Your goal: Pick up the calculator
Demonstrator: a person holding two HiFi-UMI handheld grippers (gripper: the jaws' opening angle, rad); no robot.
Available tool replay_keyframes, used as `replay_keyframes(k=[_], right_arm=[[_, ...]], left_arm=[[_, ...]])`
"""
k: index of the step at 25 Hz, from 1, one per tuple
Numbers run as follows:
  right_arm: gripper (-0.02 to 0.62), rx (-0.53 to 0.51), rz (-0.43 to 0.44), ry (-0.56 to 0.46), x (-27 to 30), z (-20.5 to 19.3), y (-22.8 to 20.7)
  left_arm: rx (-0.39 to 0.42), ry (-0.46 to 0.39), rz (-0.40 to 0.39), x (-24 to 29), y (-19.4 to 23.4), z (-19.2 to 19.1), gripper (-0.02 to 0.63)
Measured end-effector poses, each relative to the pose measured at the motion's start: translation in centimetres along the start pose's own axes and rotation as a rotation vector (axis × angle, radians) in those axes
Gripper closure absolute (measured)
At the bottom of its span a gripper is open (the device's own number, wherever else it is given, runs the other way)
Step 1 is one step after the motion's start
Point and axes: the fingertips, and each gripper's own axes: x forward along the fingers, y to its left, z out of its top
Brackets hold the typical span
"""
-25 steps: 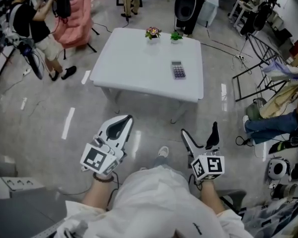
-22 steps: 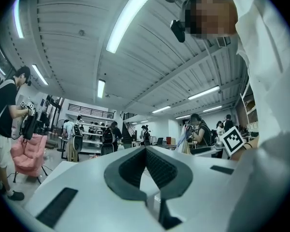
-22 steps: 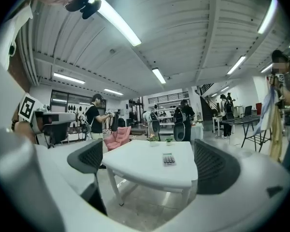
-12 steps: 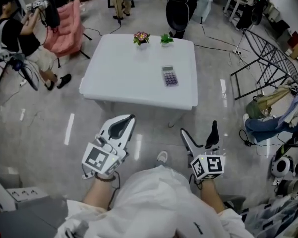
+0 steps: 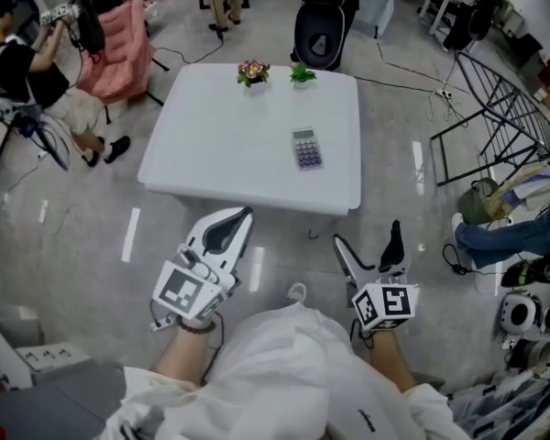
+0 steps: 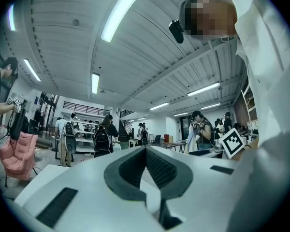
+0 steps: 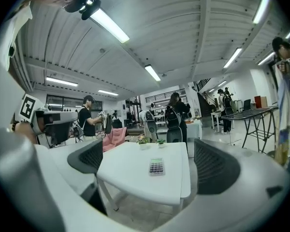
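Note:
A grey calculator [image 5: 305, 148] with purple keys lies flat on the white table [image 5: 211, 145], right of its middle; the right gripper view shows the calculator [image 7: 156, 166] straight ahead between the jaws. Both grippers hang over the floor in front of the table, well short of it. My left gripper [image 5: 241, 214] is shut, its dark pads [image 6: 152, 166] pressed together on nothing. My right gripper [image 5: 368, 239] is open and empty.
Two small potted plants [image 5: 253, 71] [image 5: 301, 73] stand at the table's far edge. A pink chair [image 5: 119, 44] and a person [image 5: 32, 62] are at the left, a black chair [image 5: 323, 26] behind the table, a metal rack [image 5: 495, 108] and a seated person's legs [image 5: 509, 232] at the right.
The table and calculator have drawn nearer and lower in the head view as I step forward. Both grippers keep their pose and state.

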Motion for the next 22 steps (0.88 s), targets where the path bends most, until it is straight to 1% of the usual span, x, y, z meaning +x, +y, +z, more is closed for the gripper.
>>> replay_keyframes(k=[3, 7, 9, 14, 22], right_arm=[[0.015, 0.005, 0.012, 0.003, 0.9, -0.3, -1.4], [0.015, 0.007, 0.023, 0.005, 1.9, -0.2, -3.1], [0.015, 0.009, 0.026, 0.0, 2.1, 0.1, -4.0], [0.015, 0.004, 0.031, -0.001, 2.8, 0.5, -5.6], [0.015, 0.005, 0.04, 0.034, 3.8, -0.4, -6.6]], left_arm=[[0.003, 0.001, 0.008, 1.6, 0.1, -0.3, 0.589], [0.009, -0.005, 0.013, 3.8, -0.1, 0.2, 0.589], [0.014, 0.005, 0.019, 4.6, -0.2, 0.1, 0.589], [0.018, -0.006, 0.03, 6.1, -0.4, 0.1, 0.589], [0.008, 0.008, 0.046, 6.8, 0.0, -0.6, 0.589]])
